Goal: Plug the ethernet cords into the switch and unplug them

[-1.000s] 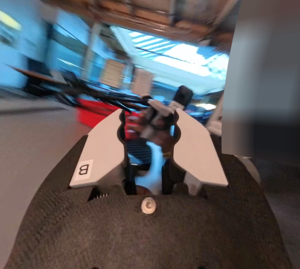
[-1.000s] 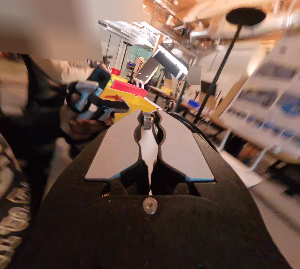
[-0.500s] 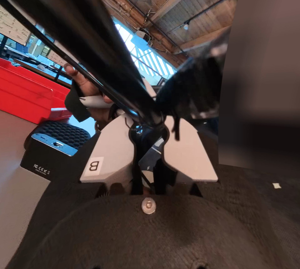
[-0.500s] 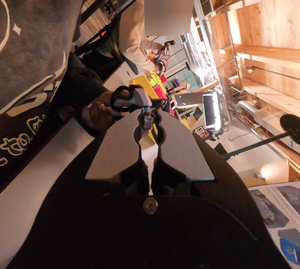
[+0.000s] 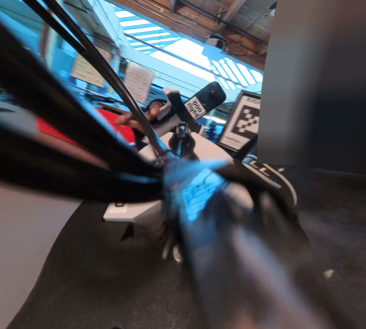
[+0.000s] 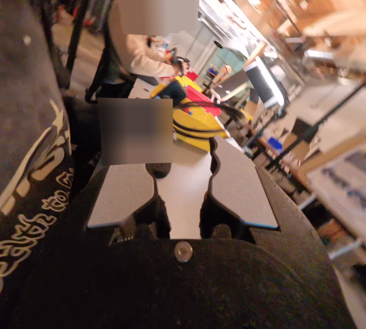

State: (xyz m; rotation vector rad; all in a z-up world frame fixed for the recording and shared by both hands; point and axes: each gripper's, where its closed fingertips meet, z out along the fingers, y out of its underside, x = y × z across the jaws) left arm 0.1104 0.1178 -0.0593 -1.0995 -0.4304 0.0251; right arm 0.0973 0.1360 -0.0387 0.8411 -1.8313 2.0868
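In the left wrist view my left gripper (image 5: 181, 148) is shut on a black ethernet cord; its plug (image 5: 182, 131) stands up between the fingertips. More black cords (image 5: 111, 73) sweep in from the upper left. A blurred dark object with a blue sheen (image 5: 206, 192) covers the right finger; I cannot tell what it is. The right gripper's body (image 5: 174, 109), held in a hand, shows beyond the plug. In the right wrist view my right gripper (image 6: 188, 147) is open and empty over the white table (image 6: 184, 190); a mosaic patch hides its left fingertip. The switch is not in view.
A yellow bin (image 6: 194, 125) and a red bin (image 6: 200, 99) stand on the table ahead, with black cords (image 6: 198, 131) draped across them. A person in a cream top (image 6: 146, 61) works behind. A dark printed shirt (image 6: 29, 121) fills the left. A black-and-white marker board (image 5: 245, 119) stands behind. Tip to tip, the grippers are about 4 cm apart.
My right gripper has opened and let go of the ethernet plug it held. Both views have swung round. A blurred dark object now crosses the front of the left gripper.
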